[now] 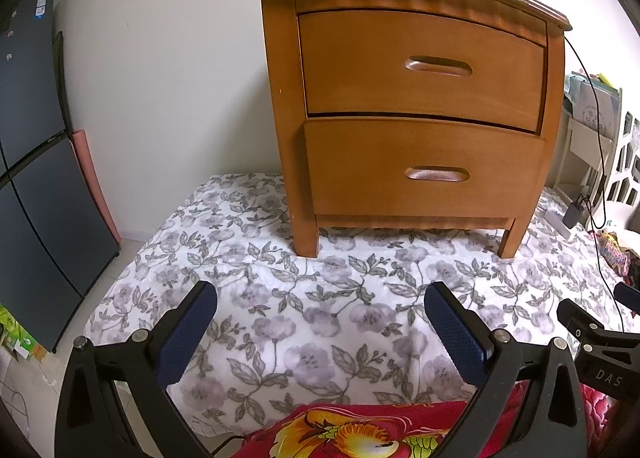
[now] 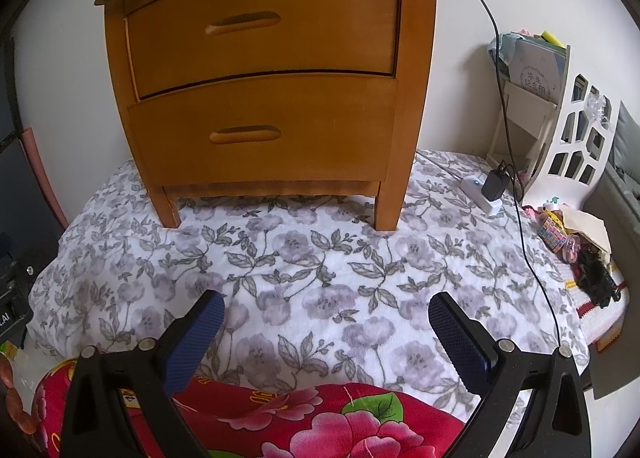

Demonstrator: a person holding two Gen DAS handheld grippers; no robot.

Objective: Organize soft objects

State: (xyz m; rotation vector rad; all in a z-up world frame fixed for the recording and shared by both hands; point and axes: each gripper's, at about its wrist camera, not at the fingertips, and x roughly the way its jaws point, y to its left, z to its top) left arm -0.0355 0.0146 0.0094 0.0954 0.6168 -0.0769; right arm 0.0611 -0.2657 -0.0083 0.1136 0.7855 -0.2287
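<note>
A white blanket with grey-purple flowers (image 1: pixel 320 298) (image 2: pixel 312 278) lies spread flat under a wooden nightstand. A red quilt with bright flower and bird prints (image 1: pixel 360 434) (image 2: pixel 320 422) is bunched at the near edge, under both grippers. My left gripper (image 1: pixel 320 298) hovers open above the flowered blanket, nothing between its blue pads. My right gripper (image 2: pixel 326 308) is open too, above the same blanket and empty. In the left wrist view the right gripper's black frame (image 1: pixel 600 350) shows at the right edge.
The two-drawer wooden nightstand (image 1: pixel 416 118) (image 2: pixel 264 90) stands on the blanket's far part. A black cable (image 2: pixel 516 178) runs down to a charger on a power strip (image 2: pixel 486 188). A white cut-out rack (image 2: pixel 568 146) and small clutter (image 2: pixel 580 250) lie right. A dark appliance (image 1: pixel 36 178) stands left.
</note>
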